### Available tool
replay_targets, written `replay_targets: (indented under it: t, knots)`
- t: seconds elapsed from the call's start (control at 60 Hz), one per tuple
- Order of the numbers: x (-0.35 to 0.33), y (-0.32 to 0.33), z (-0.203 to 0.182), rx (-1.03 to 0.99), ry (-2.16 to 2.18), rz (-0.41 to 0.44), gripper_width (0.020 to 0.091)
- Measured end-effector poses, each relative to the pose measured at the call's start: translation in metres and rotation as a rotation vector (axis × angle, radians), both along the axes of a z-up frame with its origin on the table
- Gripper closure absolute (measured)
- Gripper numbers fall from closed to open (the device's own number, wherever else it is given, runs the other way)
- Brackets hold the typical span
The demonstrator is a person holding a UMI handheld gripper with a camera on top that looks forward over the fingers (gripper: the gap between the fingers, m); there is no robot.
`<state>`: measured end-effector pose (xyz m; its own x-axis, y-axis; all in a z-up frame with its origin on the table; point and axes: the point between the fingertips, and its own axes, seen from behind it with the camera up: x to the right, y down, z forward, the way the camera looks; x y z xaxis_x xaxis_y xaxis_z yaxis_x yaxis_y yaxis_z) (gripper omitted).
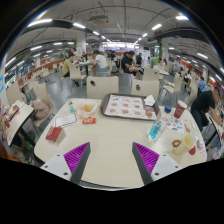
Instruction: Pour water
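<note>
A fisheye view looks forward from a hand-held gripper (111, 160) over a pale bench (105, 140) in a busy canteen. The jaws are spread wide and hold nothing, their purple pads (148, 158) framing bare bench top. The thing to reach for, a clear bottle with a blue tint (156, 128), stands upright ahead of the jaws and off to their right, just beyond the right-hand finger, its long axis vertical. Just beside it, farther right, stand a cup with a dark red band (179, 110) and a plate of food (180, 146). A tray of small items (128, 106) lies beyond the jaws at the bench's far side, and red packets (56, 131) lie to the left. Judging by this layout, the gripper must swing right and forward to straddle the bottle
</note>
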<state>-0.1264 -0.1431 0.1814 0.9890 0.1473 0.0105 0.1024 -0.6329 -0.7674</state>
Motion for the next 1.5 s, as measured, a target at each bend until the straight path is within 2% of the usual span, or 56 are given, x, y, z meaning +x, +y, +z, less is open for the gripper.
replay_targets:
  t: [0.267,0.55,0.767,0.817,0.917,1.033,1.15,1.167,1.267,1.283,1.383,1.5]
  knots:
    - [0.095,0.018,-0.030,0.065,-0.029,-0.075,0.0249]
    - [0.191,0.123,-0.061,0.198,-0.045,-0.183,0.0250]
    - [0.215,0.193,-0.087,0.236,-0.018,-0.199,0.0259]
    - [0.213,0.204,-0.092,0.243,-0.001,-0.188,0.0313]
    - [0.219,0.219,-0.101,0.263,-0.021,-0.190,0.0528]
    - [0.217,0.223,-0.099,0.297,-0.004,-0.190,0.0560]
    - [0.215,0.224,-0.097,0.331,-0.037,-0.162,0.0645]
    - [0.214,0.224,-0.097,0.331,-0.045,-0.159,0.0674]
    - [0.213,0.225,-0.097,0.312,-0.050,-0.138,0.0712]
    - [0.214,0.224,-0.098,0.311,-0.045,-0.136,0.0735]
    - [0.221,0.219,-0.098,0.282,-0.032,-0.151,0.0733]
    - [0.224,0.200,-0.065,0.298,0.054,-0.164,0.0737]
